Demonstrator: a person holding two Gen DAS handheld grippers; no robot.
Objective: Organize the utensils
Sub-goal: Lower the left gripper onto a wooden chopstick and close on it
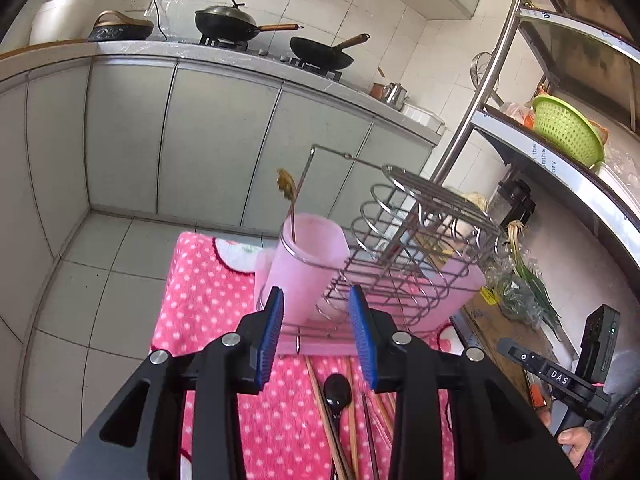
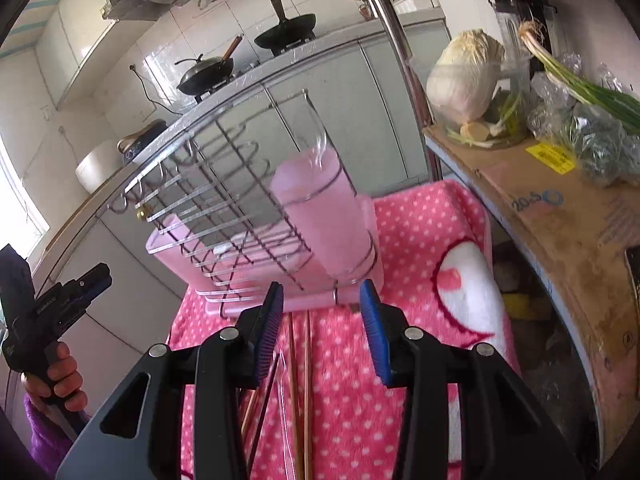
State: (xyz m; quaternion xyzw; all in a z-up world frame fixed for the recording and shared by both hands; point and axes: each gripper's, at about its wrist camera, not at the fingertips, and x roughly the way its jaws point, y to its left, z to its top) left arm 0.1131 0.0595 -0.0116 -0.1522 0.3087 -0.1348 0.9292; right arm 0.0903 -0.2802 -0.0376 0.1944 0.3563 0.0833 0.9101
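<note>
Both grippers empty, fingers apart with nothing between them. Left gripper (image 1: 316,334) and right gripper (image 2: 322,334) both aim down at the utensils, probably lining up for a pick.

Utensils lie loose on the pink dotted towel (image 1: 208,292) covering the surface: chopsticks (image 2: 306,380) roughly parallel, a black spoon (image 1: 337,394) among them in the left view. All sit just in front of the wire rack (image 1: 404,248), so likely staged for loading into it.

Rack stands at the far end of the towel on a pink tray. Pink cup (image 1: 306,264) sits in the rack's ring holder, which keeps it upright; one long-handled utensil (image 1: 289,200) already stands in it, so that looks like the target.

Readable text: "DAS" on the other gripper's handle (image 1: 560,376); cardboard box (image 2: 560,216) shows a print like "20-50", plus a yellow label too small to read.
</note>
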